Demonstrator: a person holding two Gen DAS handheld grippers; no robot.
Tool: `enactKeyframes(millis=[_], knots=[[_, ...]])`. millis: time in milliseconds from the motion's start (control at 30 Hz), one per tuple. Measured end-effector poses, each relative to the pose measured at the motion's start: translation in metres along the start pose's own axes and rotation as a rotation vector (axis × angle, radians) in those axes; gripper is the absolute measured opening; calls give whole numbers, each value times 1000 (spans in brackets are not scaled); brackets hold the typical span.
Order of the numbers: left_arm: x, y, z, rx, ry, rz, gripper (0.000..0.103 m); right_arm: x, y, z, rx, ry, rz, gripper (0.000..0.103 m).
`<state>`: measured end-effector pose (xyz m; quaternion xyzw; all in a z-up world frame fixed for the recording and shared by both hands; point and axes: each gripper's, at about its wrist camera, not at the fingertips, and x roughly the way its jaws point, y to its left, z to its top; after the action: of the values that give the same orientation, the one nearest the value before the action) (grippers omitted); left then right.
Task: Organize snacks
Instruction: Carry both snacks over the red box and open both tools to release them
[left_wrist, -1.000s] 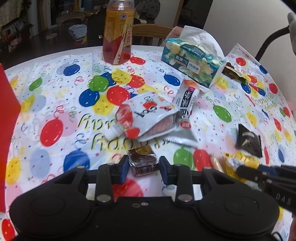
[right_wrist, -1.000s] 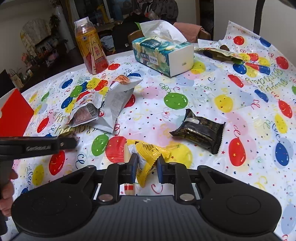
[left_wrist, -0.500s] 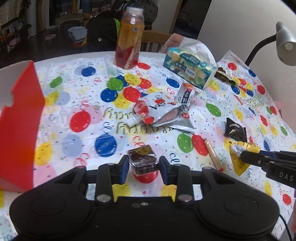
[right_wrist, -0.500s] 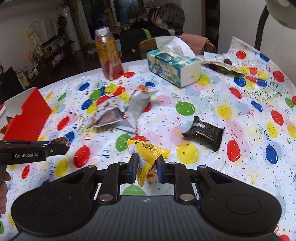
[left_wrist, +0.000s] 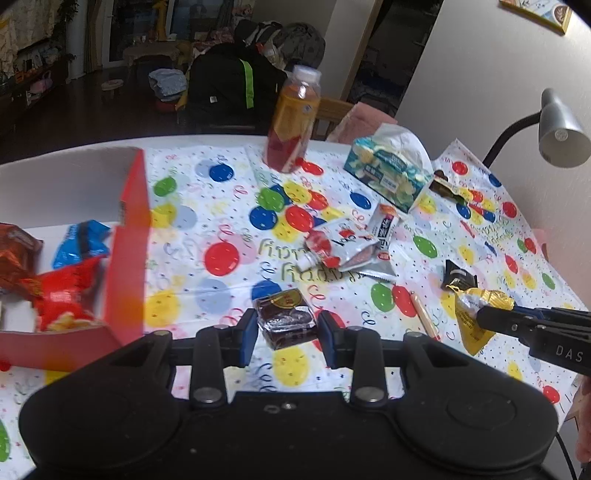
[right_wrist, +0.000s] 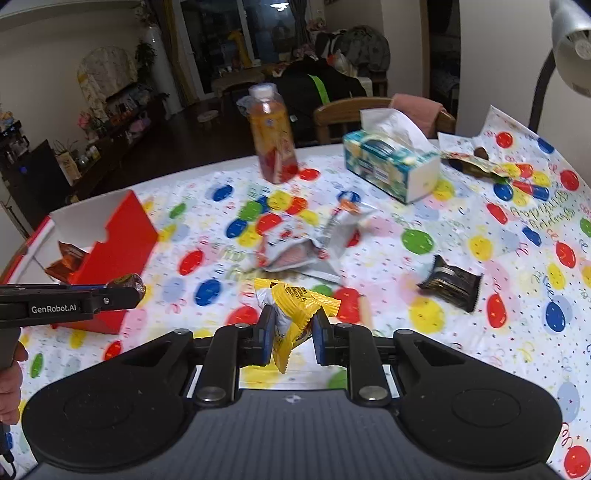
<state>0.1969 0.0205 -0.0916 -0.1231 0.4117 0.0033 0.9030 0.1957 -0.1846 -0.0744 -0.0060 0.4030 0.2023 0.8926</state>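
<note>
The table (right_wrist: 461, 229) wears a balloon-print cloth. On it lie a red box (right_wrist: 122, 240), a bottle (right_wrist: 273, 140), a tissue box (right_wrist: 388, 166) and loose snack packets (right_wrist: 306, 251) (one black (right_wrist: 448, 282)).

Beyond my table's far edge I see a wooden chair (right_wrist: 345, 112) with a pink cloth (right_wrist: 417, 109) draped over its back. A grey gooseneck lamp (left_wrist: 559, 136) leans in from the right against a plain pale wall (left_wrist: 461, 70), where the corner of a framed picture (left_wrist: 537, 13) shows. The floor (left_wrist: 99, 107) behind is dark. At the left a dark low shelf unit (right_wrist: 110, 125) holds small cluttered items, and a dark glass door (right_wrist: 221, 40) stands at the back.
</note>
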Motion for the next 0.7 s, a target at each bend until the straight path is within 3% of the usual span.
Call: enactKeyframes(millis=[700], knots=[[-75, 102, 17, -62, -110, 65, 33, 1, 133, 29, -104, -41, 138, 21]])
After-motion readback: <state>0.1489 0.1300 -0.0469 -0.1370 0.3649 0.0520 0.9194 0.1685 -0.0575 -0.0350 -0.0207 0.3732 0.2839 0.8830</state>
